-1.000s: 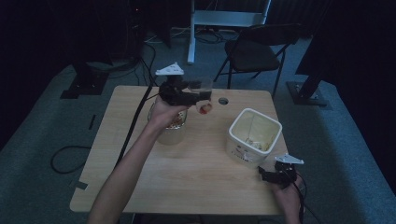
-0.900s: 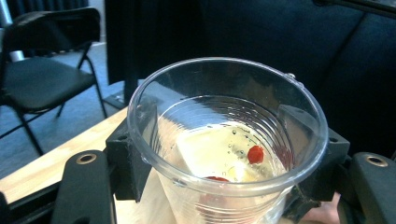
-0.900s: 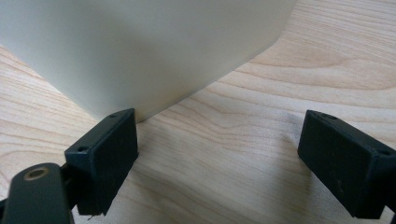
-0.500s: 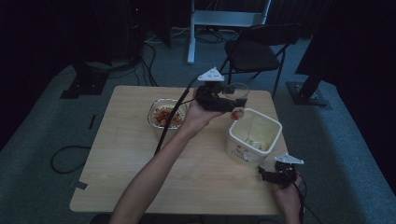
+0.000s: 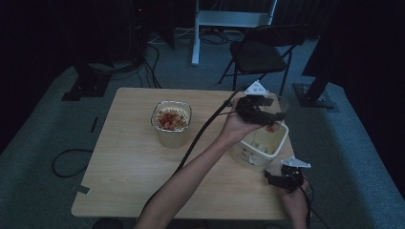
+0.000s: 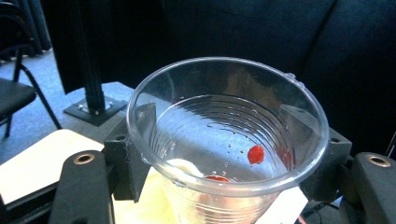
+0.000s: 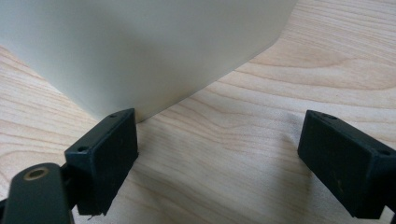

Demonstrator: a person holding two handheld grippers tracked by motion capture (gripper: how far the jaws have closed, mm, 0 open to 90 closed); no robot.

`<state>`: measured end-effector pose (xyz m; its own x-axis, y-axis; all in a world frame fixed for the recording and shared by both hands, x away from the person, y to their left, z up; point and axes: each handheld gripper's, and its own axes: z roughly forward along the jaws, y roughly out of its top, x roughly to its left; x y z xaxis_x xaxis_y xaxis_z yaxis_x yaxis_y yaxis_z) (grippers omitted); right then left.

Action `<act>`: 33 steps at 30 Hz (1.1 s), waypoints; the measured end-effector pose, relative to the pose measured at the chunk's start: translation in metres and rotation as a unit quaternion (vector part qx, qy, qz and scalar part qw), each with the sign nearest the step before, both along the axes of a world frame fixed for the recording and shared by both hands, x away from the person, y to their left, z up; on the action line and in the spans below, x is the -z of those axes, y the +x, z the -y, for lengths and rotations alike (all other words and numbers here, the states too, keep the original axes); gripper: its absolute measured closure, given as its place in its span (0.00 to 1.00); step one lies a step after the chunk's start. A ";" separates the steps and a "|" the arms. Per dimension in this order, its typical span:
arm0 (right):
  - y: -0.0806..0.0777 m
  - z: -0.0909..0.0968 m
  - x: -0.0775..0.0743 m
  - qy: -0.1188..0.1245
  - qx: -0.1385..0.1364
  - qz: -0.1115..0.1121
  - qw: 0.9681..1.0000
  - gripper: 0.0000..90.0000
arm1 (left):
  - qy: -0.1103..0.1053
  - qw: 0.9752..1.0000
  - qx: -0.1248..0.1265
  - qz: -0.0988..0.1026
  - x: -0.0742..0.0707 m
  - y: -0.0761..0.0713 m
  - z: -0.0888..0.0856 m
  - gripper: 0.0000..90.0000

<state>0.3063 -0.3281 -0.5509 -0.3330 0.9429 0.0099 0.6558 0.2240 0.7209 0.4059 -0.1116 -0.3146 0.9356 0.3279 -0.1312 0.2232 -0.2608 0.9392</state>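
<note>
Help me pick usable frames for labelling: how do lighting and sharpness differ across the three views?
High view: dim, dark surroundings, the pale wooden table soft. Left gripper view: bright, with highlights on the clear ribbed plastic cup, background dark. Right gripper view: well lit, wood grain crisp, the near black jaws and the white square tub slightly soft.

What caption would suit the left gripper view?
Left gripper clamps a clear plastic cup holding a few red bits.

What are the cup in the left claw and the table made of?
Cup: clear, thin, glossy plastic by the look; ribbed wall, see-through, red bits and droplets visible inside. Table: pale wood, or possibly a wood-look laminate; visible grain lines, matte finish.
</note>
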 end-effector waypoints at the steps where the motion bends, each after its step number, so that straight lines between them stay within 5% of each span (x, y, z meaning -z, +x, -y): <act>1: 0.000 0.000 0.000 0.000 0.000 0.000 1.000 0.13 | 0.000 1.000 0.001 -0.001 0.001 0.001 0.002 0.35; 9: -0.001 -0.001 0.000 0.000 0.000 0.000 1.000 0.13 | -0.011 1.000 0.002 -0.012 0.011 0.015 0.011 0.31; 11: -0.001 -0.001 0.000 0.000 0.000 0.000 1.000 0.13 | -0.020 0.999 0.023 -0.033 0.015 0.021 0.013 0.16; 19: -0.001 -0.001 0.000 0.000 0.000 0.000 1.000 0.13 | -0.015 1.000 -0.001 -0.022 0.019 0.021 0.006 0.17; 33: -0.002 -0.001 0.000 0.001 0.002 0.000 1.000 0.13 | -0.030 0.999 -0.039 0.023 0.014 -0.007 -0.090 0.17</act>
